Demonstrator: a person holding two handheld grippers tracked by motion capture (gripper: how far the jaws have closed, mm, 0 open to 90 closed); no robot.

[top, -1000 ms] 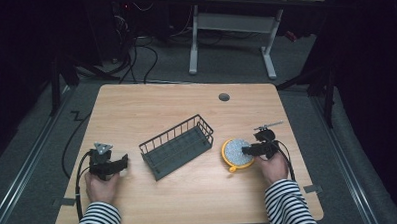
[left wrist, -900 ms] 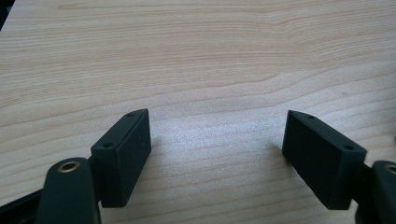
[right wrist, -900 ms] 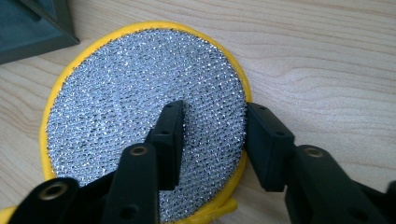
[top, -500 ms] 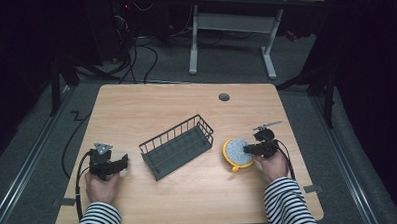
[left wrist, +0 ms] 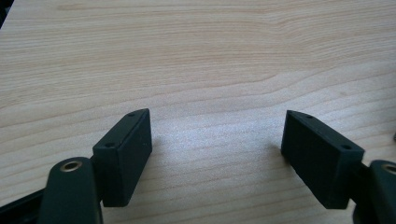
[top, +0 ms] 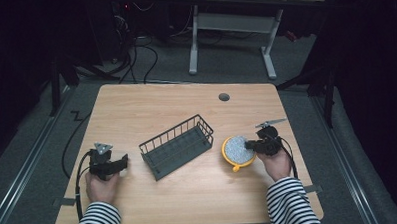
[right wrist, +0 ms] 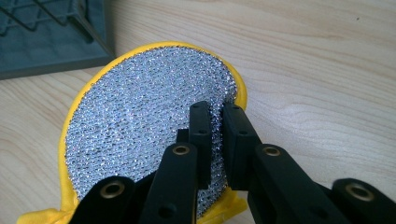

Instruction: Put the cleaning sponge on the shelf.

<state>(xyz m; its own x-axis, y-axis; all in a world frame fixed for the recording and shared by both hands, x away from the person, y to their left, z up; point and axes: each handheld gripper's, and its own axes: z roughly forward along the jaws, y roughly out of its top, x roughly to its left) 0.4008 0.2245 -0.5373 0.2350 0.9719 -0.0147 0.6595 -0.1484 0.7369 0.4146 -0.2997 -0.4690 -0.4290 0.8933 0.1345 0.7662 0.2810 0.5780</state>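
A round yellow sponge with a silver mesh face (top: 235, 150) (right wrist: 149, 116) lies flat on the wooden table (top: 189, 202), right of a dark wire basket (top: 177, 145). My right gripper (top: 248, 145) (right wrist: 217, 116) reaches onto the sponge from its right edge. Its jaws have just been closing, and they now pinch a fold of the silver mesh between them. My left gripper (top: 123, 162) (left wrist: 217, 154) rests low over bare wood at the table's left, open, with nothing between its jaws.
The wire basket's corner (right wrist: 46, 37) sits just beyond the sponge in the right gripper view. A round cable hole (top: 224, 97) is at the table's far side. Another desk's white legs (top: 194, 42) stand on the floor behind.
The right gripper's jaws have drawn together on the sponge's mesh. Both hands and the basket stay where they were.
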